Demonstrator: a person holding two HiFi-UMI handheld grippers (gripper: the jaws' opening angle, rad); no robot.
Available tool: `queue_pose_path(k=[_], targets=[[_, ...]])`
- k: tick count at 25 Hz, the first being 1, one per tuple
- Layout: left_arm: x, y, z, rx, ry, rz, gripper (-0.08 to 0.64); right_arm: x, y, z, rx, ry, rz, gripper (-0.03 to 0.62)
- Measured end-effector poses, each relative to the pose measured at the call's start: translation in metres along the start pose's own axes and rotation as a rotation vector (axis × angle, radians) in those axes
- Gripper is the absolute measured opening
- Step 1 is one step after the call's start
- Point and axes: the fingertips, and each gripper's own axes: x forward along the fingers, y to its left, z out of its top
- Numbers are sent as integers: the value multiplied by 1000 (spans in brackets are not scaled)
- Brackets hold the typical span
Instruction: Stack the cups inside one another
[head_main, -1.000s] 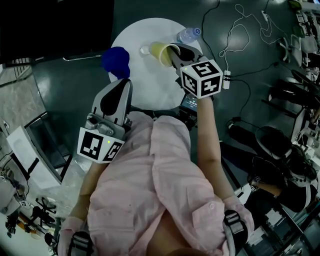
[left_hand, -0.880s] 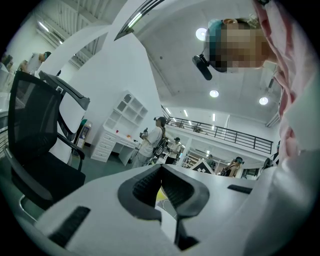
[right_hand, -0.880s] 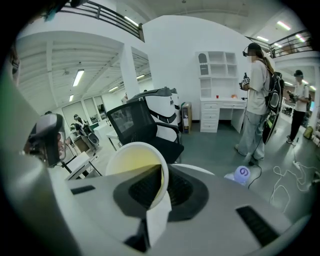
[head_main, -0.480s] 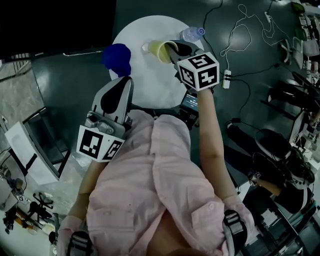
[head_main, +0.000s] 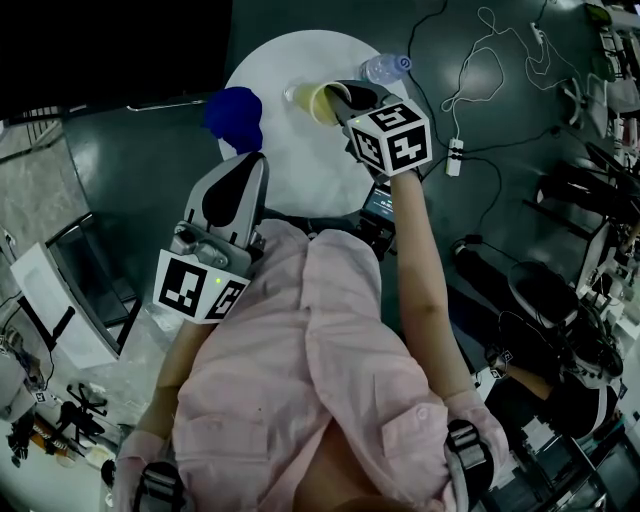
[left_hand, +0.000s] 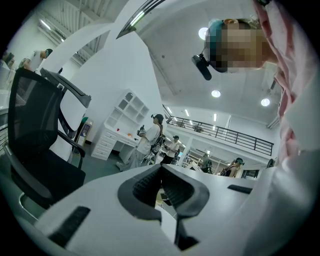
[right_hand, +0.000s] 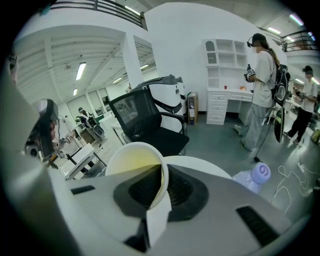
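A yellow cup (head_main: 322, 101) lies tilted over the far part of the round white table (head_main: 290, 160), its mouth turned to the left. My right gripper (head_main: 346, 100) is shut on its wall. In the right gripper view the cup's (right_hand: 131, 161) rim runs between the two dark pads (right_hand: 182, 192). A blue cup (head_main: 233, 117) stands at the table's left edge. A small pale round thing (head_main: 292, 96) sits just left of the yellow cup. My left gripper (head_main: 246, 166) hangs near the table's front edge, close to the body, shut and holding nothing; its view (left_hand: 161, 172) looks level into the room.
A clear water bottle (head_main: 384, 68) (right_hand: 254, 176) lies at the table's far right edge. White cables (head_main: 470, 70) trail over the dark floor to the right. A black office chair (right_hand: 145, 120) stands behind the table, and people (right_hand: 262, 85) stand farther off.
My right gripper has sunk a little toward the table with the yellow cup in it. The left gripper has kept still.
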Motion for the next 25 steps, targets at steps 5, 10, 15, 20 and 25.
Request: queue_pose_path(k=[5, 10, 15, 20, 25], targets=[[0, 1, 0, -2, 4, 1, 18, 6, -3, -3, -3, 17, -2, 40], [2, 2, 1, 2, 10, -4, 18, 18, -8, -5, -36, 55, -24, 40], [3, 6, 1, 11, 13, 5, 18, 35, -11, -16, -68, 106, -30, 40], [-2, 10, 5, 17, 7, 29, 18, 45, -15, -23, -85, 140, -35, 40], [-2, 14, 4, 23, 14, 33, 18, 56, -20, -32, -76, 168, -35, 40]])
